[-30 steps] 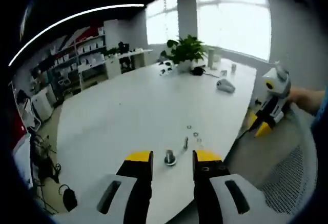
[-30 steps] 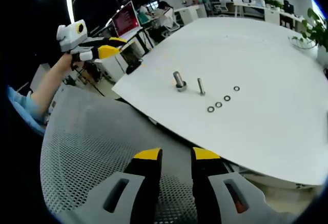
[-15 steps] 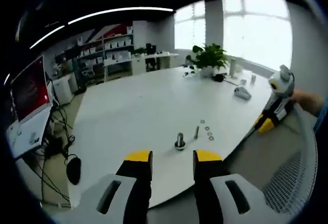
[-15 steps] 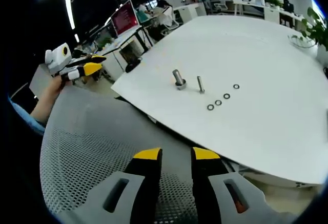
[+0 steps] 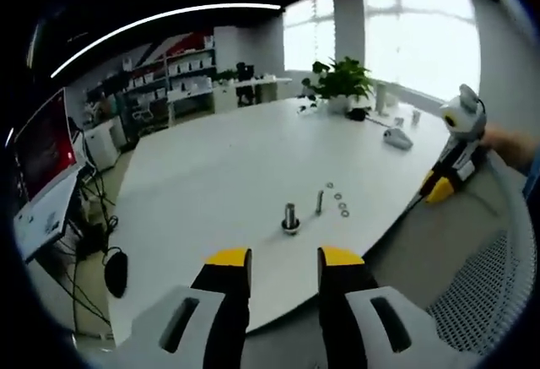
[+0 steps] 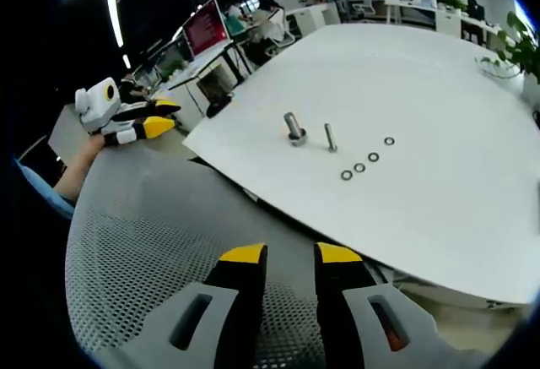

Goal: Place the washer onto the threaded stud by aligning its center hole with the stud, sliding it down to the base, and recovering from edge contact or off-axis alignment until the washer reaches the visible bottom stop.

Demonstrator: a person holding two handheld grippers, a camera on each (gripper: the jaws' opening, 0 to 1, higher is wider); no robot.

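A white table point(image 6: 439, 73) carries all the parts, with a mesh chair back point(image 6: 143, 251) between it and the right gripper point(image 6: 289, 255). Both grippers hang off the table edge, well apart from the parts. The right gripper's jaws stand parted with nothing between them. The left gripper point(image 5: 284, 259) likewise has its jaws released and empty, pointed toward the table.

By my reading the task has not begun: no washer is lifted and none sits on the stud, so picking, aligning, sliding down and seating all remain.

Counting on the table: two upright fasteners, a thick bolt point(image 6: 294, 129) with a nut-like base and, just beside it, a thin stud point(image 6: 331, 138). I take the thin one for the target, though I cannot be sure. Four washers lie flat in a short row near the stud, the nearest washer point(image 6: 347, 176) at one end and the farthest point(image 6: 389, 142) at the other. In the left gripper view the washers point(image 5: 341, 204) blur together, too small to count.
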